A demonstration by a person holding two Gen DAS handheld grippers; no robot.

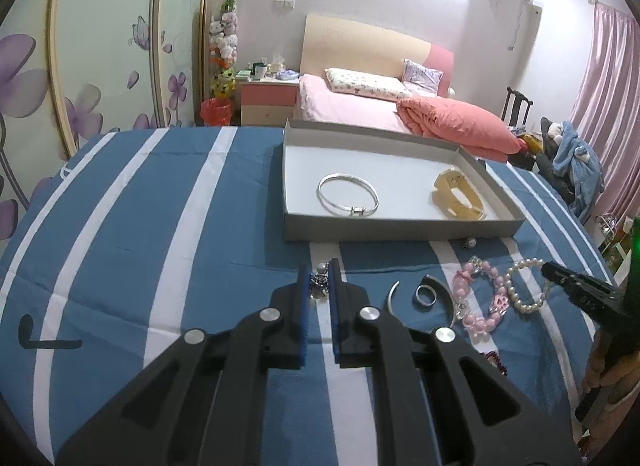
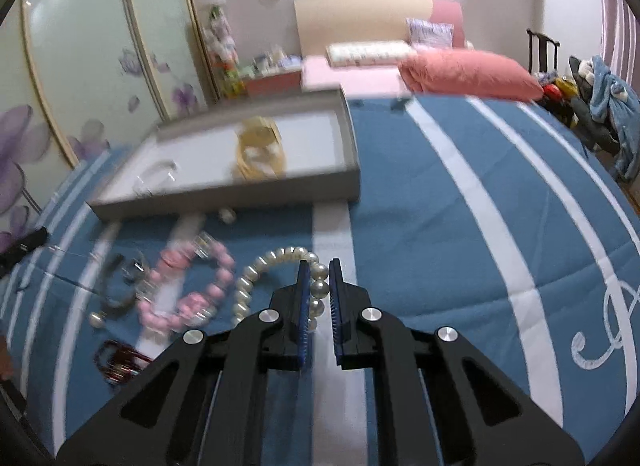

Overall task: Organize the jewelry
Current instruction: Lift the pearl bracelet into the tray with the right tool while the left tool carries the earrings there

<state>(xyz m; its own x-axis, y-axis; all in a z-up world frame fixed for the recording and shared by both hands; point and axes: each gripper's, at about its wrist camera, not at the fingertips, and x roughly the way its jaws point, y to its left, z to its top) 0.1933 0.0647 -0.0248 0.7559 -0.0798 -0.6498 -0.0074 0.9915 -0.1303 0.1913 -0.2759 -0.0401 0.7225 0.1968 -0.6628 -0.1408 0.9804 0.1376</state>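
Note:
In the left wrist view my left gripper [image 1: 319,278] is shut on a small dark beaded piece [image 1: 319,286] topped by a grey pearl, above the striped cloth. A grey tray [image 1: 400,223] lies ahead, holding a silver bangle [image 1: 348,195] and a yellow bracelet [image 1: 458,195]. In the right wrist view my right gripper [image 2: 319,278] is shut on the white pearl bracelet [image 2: 276,260], with pearls pinched between the blue pads. The bracelet's loop lies on the cloth to the left. The same pearl bracelet [image 1: 524,286] shows at the right, with the right gripper's black tip on it.
On the blue and white striped cloth [image 1: 160,225] lie a pink bead bracelet [image 1: 480,302], a silver ring [image 1: 425,296] inside an open cuff, a small pearl earring [image 1: 469,242] by the tray and a dark red piece [image 2: 118,362]. A bed and wardrobe stand beyond.

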